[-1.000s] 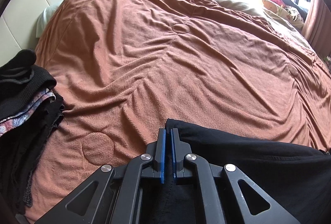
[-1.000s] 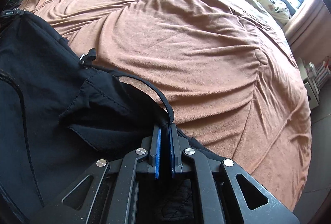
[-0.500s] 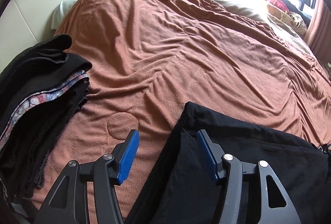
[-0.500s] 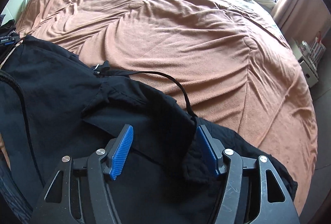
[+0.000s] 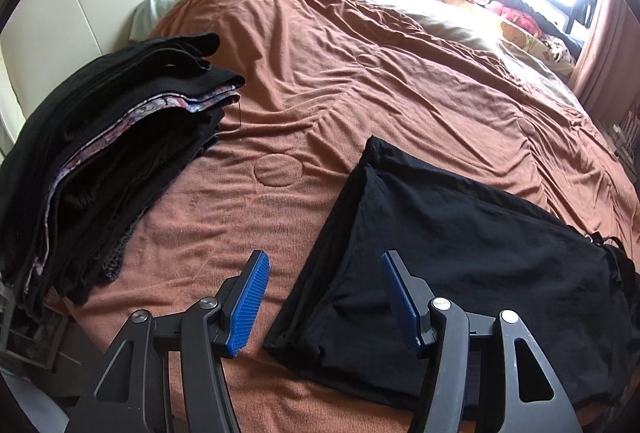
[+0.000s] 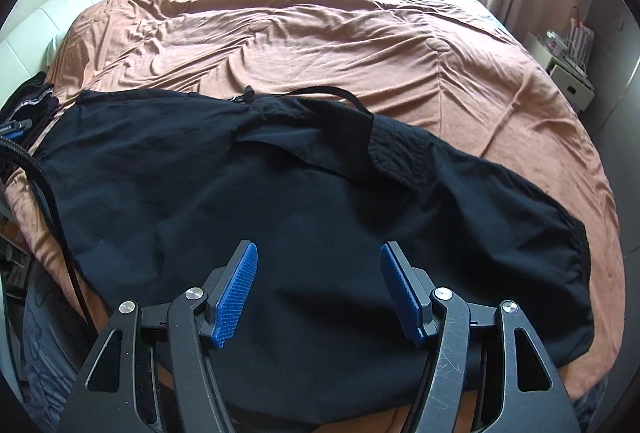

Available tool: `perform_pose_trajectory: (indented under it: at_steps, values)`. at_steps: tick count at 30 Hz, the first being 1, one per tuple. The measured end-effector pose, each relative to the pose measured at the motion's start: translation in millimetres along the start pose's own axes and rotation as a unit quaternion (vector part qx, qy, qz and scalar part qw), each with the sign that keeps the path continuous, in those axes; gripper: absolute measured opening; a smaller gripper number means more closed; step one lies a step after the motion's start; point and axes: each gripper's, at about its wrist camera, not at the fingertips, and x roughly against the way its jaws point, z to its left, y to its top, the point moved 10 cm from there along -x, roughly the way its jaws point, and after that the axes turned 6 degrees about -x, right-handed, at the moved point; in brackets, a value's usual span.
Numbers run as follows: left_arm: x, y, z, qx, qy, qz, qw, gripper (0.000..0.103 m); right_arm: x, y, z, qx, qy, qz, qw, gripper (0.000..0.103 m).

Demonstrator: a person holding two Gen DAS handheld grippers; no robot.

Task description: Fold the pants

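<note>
Black pants [image 6: 304, 201] are lying flat on the brown bedspread [image 6: 320, 45], near the bed's front edge, folded over into a wide dark slab. Left claw [image 5: 326, 299] hangs over the pants' left end, jaws wide with nothing pinched. Right claw [image 6: 318, 291] is above the middle of the pants, also spread wide and empty-handed. A stack of folded dark clothes [image 5: 112, 169] sits left of the pants, apart from them.

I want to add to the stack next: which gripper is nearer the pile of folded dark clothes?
Left. The left gripper hangs beside the pile of folded dark clothes; the right gripper sits over the black pants, the pile at that view's far left edge.
</note>
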Motion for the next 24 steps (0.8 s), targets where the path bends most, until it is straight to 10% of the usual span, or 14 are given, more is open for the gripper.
perform_pose_trajectory:
  at_steps: [24]
  values:
    - [-27.8, -74.9, -6.7, 0.073, -0.039, 0.032, 0.9961, 0.06, 28.7, -78.9, 36.8, -0.04, 0.037, 0.022, 0.998, 0.063]
